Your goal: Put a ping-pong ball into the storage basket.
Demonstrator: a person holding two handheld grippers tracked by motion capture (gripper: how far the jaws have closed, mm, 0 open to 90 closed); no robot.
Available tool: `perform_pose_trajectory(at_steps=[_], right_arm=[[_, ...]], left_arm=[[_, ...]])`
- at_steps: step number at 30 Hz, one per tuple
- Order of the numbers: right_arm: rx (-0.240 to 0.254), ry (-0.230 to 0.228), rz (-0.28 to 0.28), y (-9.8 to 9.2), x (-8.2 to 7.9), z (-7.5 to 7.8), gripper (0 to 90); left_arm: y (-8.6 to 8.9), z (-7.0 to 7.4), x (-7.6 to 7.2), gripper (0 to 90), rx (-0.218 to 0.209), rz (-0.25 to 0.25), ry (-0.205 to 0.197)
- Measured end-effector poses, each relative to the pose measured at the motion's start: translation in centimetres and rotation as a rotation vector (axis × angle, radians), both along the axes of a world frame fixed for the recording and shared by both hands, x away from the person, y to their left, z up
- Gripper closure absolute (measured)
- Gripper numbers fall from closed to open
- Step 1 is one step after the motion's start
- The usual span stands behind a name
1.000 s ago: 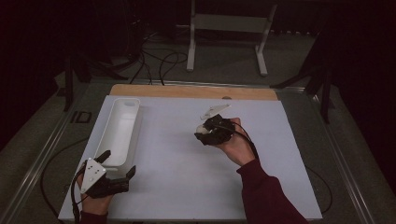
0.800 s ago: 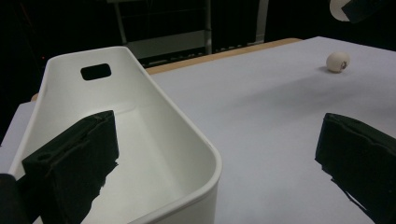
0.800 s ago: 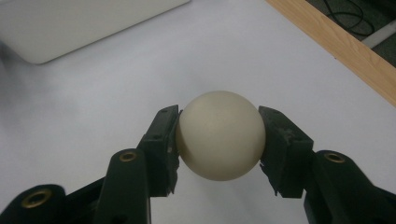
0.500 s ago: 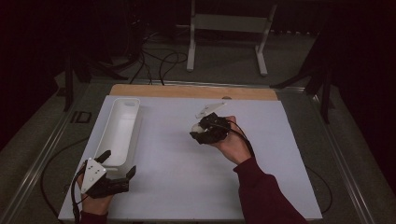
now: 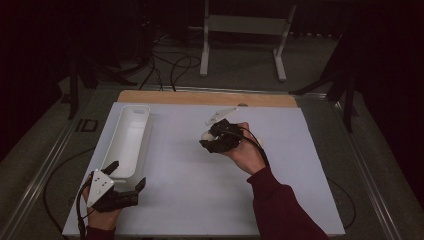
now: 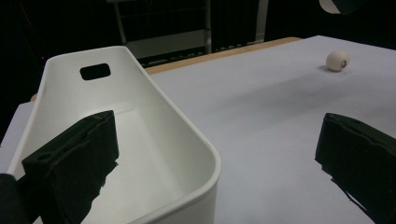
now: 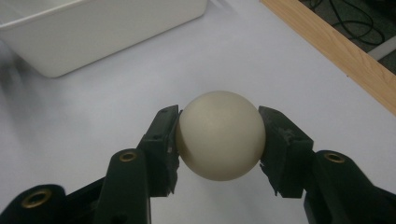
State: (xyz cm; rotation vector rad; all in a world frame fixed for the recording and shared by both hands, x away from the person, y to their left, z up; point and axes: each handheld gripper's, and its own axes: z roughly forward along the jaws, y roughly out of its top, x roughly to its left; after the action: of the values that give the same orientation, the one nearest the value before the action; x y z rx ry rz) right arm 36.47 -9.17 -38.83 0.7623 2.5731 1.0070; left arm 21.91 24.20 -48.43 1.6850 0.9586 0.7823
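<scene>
Two black grippers are at the table. The right gripper has its two jaws pressed on the sides of a cream ball, so the ball is squeezed between them. In the high view this right gripper is over the middle of the white sheet, with the ball peeking out at its tip. The left gripper sits at the near left corner, and its jaws are wide apart with nothing between them. It is right beside the near end of the white tub. In the left gripper view, the tub is close by and another small ball lies far off on the sheet.
</scene>
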Motion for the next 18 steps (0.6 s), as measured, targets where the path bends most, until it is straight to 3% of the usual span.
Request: perform_pose_trajectory(at_steps=[18], right_arm=[[0.007, -0.007, 0.021, 1.4, 0.2, 0.3, 50.1]], left_arm=[[0.1, 0.0, 0.0, 0.2, -0.001, 0.000, -0.001]])
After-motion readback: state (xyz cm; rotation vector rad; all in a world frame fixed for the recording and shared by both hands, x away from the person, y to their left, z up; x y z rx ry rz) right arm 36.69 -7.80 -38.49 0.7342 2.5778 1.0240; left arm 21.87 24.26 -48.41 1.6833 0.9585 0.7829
